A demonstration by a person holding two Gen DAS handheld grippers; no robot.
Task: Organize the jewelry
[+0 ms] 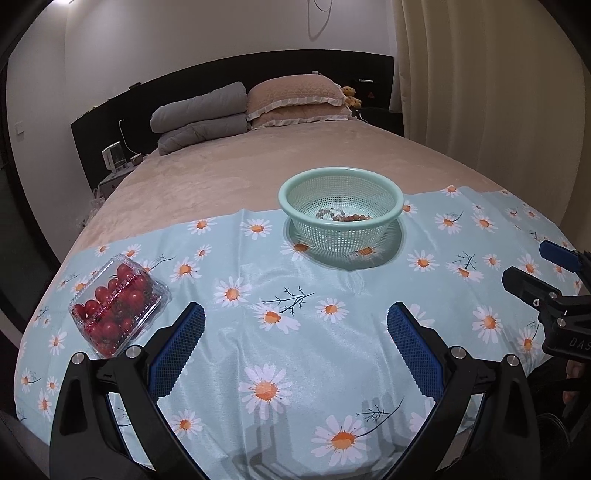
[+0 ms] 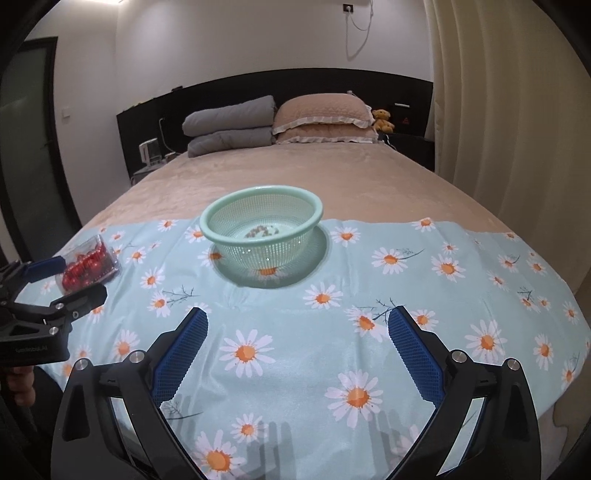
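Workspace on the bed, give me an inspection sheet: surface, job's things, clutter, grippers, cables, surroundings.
Surface: daisy-print cloth spread over the near end of a beige bed.
Job's things: green mesh basket upright on the cloth; beaded jewelry lies in its bottom. No jewelry seen loose on the cloth.
Clutter: closed clear box of cherry tomatoes on the cloth's left side.
Grippers: left gripper open, holding nothing; right gripper open, holding nothing. Both above the cloth, short of the basket.
Cables: white cord hanging from a wall socket.
Surroundings: folded grey quilt, stacked pillows, teddy bear, dark headboard, curtain.
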